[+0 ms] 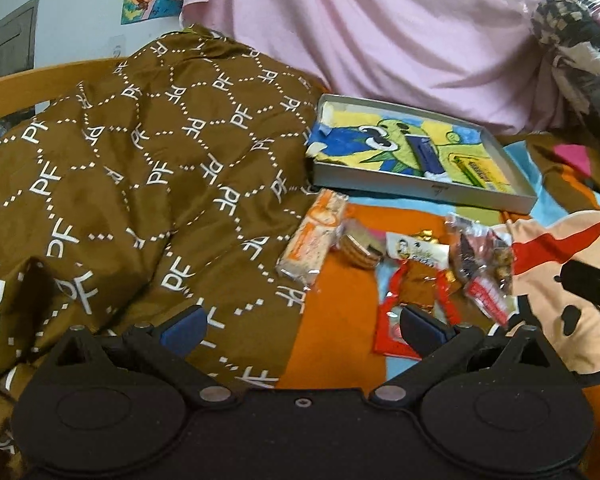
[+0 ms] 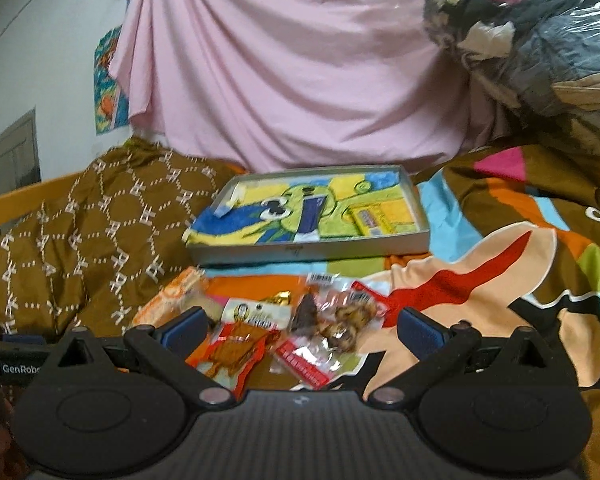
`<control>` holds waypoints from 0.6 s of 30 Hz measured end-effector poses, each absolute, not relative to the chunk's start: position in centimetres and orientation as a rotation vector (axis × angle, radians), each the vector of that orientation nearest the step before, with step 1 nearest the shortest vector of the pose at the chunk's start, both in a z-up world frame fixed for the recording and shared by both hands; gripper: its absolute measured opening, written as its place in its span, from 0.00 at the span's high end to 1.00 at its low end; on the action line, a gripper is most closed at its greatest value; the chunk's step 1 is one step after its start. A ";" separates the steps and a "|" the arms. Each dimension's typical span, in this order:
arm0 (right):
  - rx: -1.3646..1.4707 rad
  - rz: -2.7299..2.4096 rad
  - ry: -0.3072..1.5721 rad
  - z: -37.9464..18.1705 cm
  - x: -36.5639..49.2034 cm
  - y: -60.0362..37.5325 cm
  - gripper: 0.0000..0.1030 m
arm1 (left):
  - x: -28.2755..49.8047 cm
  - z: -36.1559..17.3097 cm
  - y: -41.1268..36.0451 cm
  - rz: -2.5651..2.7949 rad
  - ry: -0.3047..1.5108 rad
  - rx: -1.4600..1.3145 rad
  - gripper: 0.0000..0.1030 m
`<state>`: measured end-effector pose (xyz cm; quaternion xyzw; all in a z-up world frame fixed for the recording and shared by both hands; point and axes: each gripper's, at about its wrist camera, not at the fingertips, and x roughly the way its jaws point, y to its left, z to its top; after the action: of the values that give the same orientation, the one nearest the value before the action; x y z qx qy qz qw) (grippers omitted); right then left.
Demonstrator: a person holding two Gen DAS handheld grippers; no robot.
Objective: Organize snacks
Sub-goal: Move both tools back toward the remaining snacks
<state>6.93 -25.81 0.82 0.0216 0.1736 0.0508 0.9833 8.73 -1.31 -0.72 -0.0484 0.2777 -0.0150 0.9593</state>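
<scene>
Several snack packets lie in a heap on the colourful bedsheet: an orange-white wafer pack (image 1: pixel 314 236) (image 2: pixel 172 294), a round biscuit (image 1: pixel 360 250), a white bar (image 1: pixel 416 250) (image 2: pixel 256 312), a red packet (image 1: pixel 412 312) (image 2: pixel 236 350) and a clear bag of nuts (image 1: pixel 484 264) (image 2: pixel 340 328). Behind them sits a grey shallow box (image 1: pixel 420 192) (image 2: pixel 312 248) with a cartoon lining. My left gripper (image 1: pixel 304 324) is open and empty, just before the heap. My right gripper (image 2: pixel 302 326) is open and empty, straddling the heap from above.
A brown quilt with PF print (image 1: pixel 140 168) (image 2: pixel 92 216) is bunched at the left. A pink sheet (image 1: pixel 380 32) (image 2: pixel 300 72) hangs behind. A plastic-wrapped bundle (image 2: pixel 540 40) sits at the back right. The wooden bed rail (image 2: pixel 16 204) runs along the left.
</scene>
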 end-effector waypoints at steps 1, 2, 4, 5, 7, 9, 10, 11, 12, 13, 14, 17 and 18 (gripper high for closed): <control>0.041 0.110 0.363 0.6 7.1 -25.6 0.00 | 8.7 -0.8 -1.2 -0.027 0.564 -0.094 0.01; 0.038 0.116 0.373 0.5 7.3 -25.5 0.00 | 8.8 -0.8 -1.1 -0.023 0.565 -0.088 0.01; 0.030 0.128 0.395 0.2 7.7 -25.2 0.00 | 8.9 -0.9 -0.8 -0.017 0.563 -0.081 0.01; 0.027 0.134 0.404 0.0 7.9 -25.0 0.00 | 9.0 -1.0 -0.7 -0.015 0.562 -0.078 0.01; 0.021 0.142 0.421 -0.3 8.2 -24.6 0.00 | 9.2 -1.1 -0.3 -0.004 0.564 -0.072 0.01; 0.016 0.151 0.439 -0.8 8.6 -24.2 0.00 | 9.6 -1.1 0.0 0.010 0.566 -0.071 0.01; 0.014 0.156 0.448 -0.9 8.7 -24.0 0.00 | 9.7 -1.2 0.2 0.018 0.567 -0.071 0.01; 0.015 0.163 0.459 -1.1 8.9 -23.8 0.00 | 9.9 -1.2 0.4 0.027 0.568 -0.071 0.01; 0.015 0.171 0.469 -1.4 9.1 -23.6 0.00 | 10.2 -1.3 0.6 0.039 0.568 -0.071 0.01; 0.013 0.179 0.478 -1.5 9.3 -23.4 0.00 | 10.4 -1.3 0.7 0.049 0.569 -0.072 0.01; 0.006 0.186 0.487 -1.7 9.4 -23.1 0.00 | 10.6 -1.4 0.9 0.061 0.573 -0.075 0.01; -0.022 0.205 0.504 -2.2 9.9 -22.4 0.00 | 11.2 -1.6 1.5 0.081 0.584 -0.094 0.01; -0.030 0.211 0.508 -2.4 10.0 -22.2 0.00 | 11.4 -1.6 1.8 0.087 0.586 -0.105 0.01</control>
<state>9.98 -22.21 -2.40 -0.0148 0.2510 0.1043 0.9622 11.36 1.81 -1.63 -0.0518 0.2886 0.0430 0.9551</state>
